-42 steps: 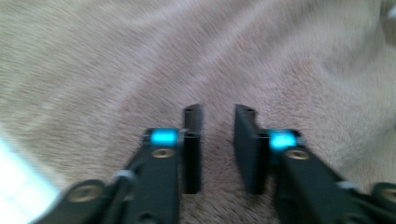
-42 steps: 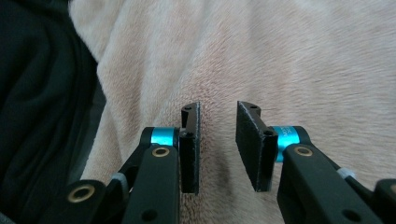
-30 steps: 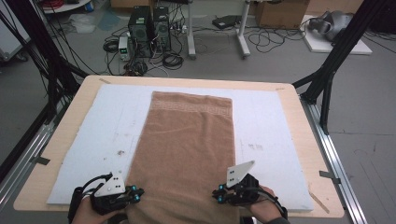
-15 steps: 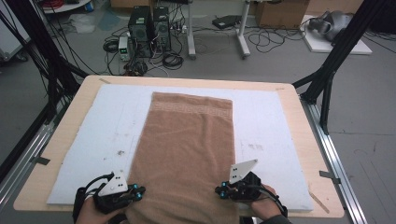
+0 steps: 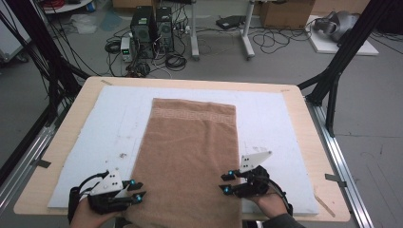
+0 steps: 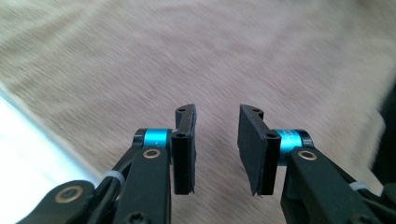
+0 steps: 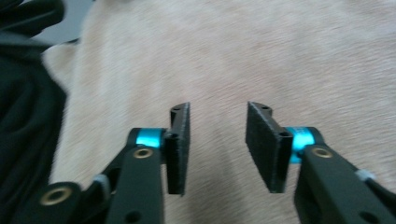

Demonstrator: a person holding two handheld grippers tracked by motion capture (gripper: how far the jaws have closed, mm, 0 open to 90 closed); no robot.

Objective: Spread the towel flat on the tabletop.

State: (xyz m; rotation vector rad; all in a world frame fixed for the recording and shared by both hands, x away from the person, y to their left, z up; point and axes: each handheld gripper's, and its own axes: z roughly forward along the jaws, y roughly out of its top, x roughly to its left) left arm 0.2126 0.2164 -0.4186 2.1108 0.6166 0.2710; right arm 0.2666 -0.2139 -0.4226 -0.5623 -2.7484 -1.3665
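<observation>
My left claw and right claw have just been opening, nothing between them. The brown towel looks soft, light and floppy; I'd pinch its near corners.

The brown towel runs off the high view's bottom edge, its near end cut from sight, while both gripper views render its weave as a soft blur behind the jaws.
</observation>
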